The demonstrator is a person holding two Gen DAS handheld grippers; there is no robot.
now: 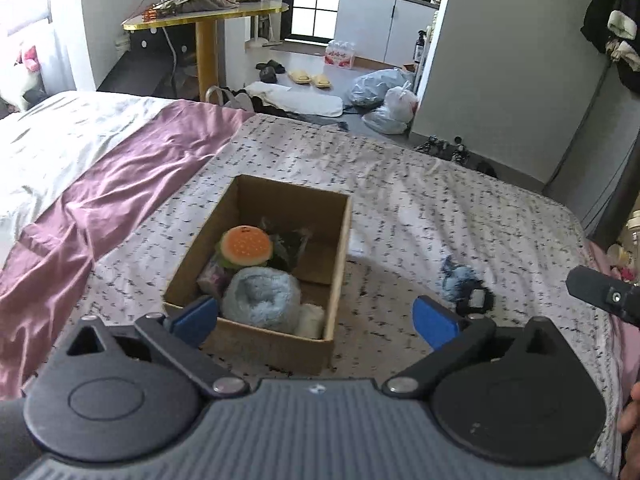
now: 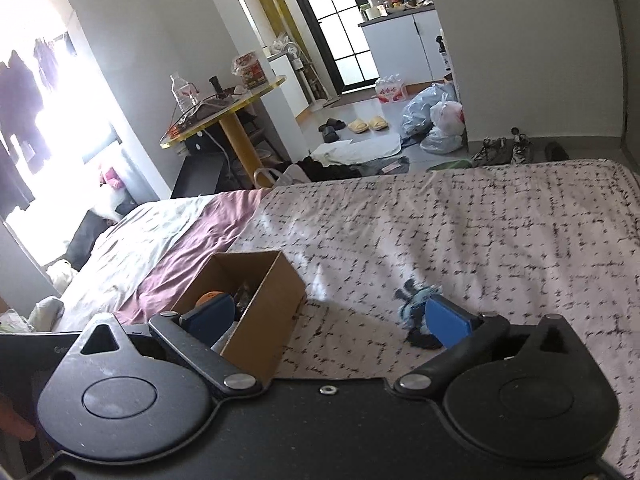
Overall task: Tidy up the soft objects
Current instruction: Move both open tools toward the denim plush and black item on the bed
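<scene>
A cardboard box (image 1: pixel 338 240) stands on the bed. In it lie a plush burger (image 1: pixel 245 246), a fluffy light-blue roll (image 1: pixel 262 298), a white soft item (image 1: pixel 310 320) and dark items. My left gripper (image 1: pixel 316 318) is open and empty, just in front of the box. A blue and black soft toy (image 1: pixel 464 284) lies on the bedspread right of the box. In the right wrist view my right gripper (image 2: pixel 328 316) is open and empty; the box (image 2: pixel 272 312) is at its left finger and the toy (image 2: pixel 414 308) sits by its right fingertip (image 2: pixel 446 320).
The patterned bedspread (image 1: pixel 440 208) covers the bed, with a mauve sheet (image 1: pixel 120 184) and white duvet to the left. Beyond the bed's far edge are a yellow-legged table (image 1: pixel 208 20), slippers, bags and shoes on the floor. The right gripper's body (image 1: pixel 600 292) shows at right.
</scene>
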